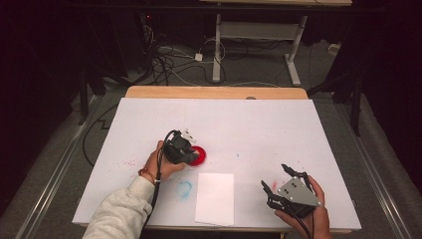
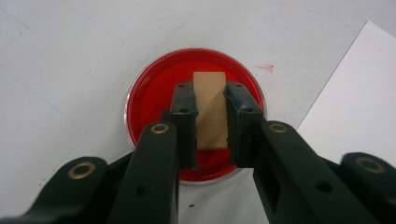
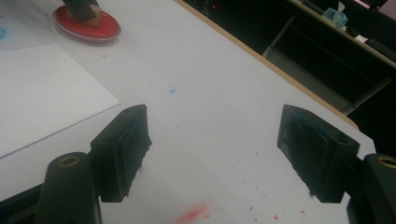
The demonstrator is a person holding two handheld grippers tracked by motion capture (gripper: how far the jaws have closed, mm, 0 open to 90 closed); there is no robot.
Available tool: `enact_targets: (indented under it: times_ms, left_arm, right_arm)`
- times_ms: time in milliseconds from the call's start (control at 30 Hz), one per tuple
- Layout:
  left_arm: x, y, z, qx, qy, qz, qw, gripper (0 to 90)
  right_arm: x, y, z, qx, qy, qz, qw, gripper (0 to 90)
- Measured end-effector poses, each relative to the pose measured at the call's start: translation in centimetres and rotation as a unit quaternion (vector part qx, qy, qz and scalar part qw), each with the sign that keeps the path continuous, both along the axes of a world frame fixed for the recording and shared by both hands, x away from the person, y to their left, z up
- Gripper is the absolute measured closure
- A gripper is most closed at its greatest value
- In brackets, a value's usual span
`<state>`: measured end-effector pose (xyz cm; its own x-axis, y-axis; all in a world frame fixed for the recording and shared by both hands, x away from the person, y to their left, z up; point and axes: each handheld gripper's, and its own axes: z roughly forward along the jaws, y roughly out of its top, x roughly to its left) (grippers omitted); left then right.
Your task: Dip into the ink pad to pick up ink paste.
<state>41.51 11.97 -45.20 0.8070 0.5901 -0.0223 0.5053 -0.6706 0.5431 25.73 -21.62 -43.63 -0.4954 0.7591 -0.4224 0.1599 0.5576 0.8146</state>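
A round dish of red ink (image 2: 154,93) sits on the white table cover; it is also seen in the high view (image 1: 200,155) and far off in the right gripper view (image 3: 86,23). My left gripper (image 2: 210,95) points down over the dish, shut on a small wooden block (image 2: 210,112) that stands in the red ink. In the high view the left gripper (image 1: 191,157) sits at the dish's left edge. My right gripper (image 1: 279,178) rests near the front right of the table, open, with nothing between its pads (image 3: 126,140).
A white sheet of paper (image 1: 215,198) lies at the table's front, between the two hands. A blue smudge (image 1: 184,189) and faint red speckles mark the cover. The wooden table edge (image 1: 214,92) runs along the back, with cables and desk legs on the floor beyond.
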Motion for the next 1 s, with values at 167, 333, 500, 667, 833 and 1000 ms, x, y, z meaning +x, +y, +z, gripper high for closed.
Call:
enact_targets:
  times_ms: [167,333,500,667,833,1000]
  left_arm:
    - [0.3,0.4,-0.12,-0.017,0.012,0.001,0.9998,73.9]
    - [0.28,0.44,-0.17,-0.019,0.012,0.002,0.9998,73.9]
    - [0.24,0.4,-0.19,-0.018,0.01,0.003,0.9998,73.9]
    - [0.3,0.56,-0.27,-0.024,0.011,0.002,0.9996,73.9]
    - [0.0,0.49,-0.32,-0.023,0.0,0.005,0.9997,73.8]
    - [-0.3,0.31,-0.14,-0.013,-0.01,0.006,0.9998,73.9]
  right_arm:
    - [-0.01,0.06,0.02,-0.001,-0.002,0.0,1.0,25.6]
    - [0.07,0.04,0.04,0.0,-0.001,-0.002,1.0,25.7]
    - [0.28,0.28,0.04,-0.002,-0.003,-0.001,1.0,25.7]
    - [0.64,0.43,-0.06,-0.002,0.001,-0.001,1.0,25.7]
    - [0.72,0.47,-0.09,-0.003,0.002,0.0,1.0,25.8]
    - [0.67,0.31,-0.17,-0.001,0.003,0.0,1.0,25.9]
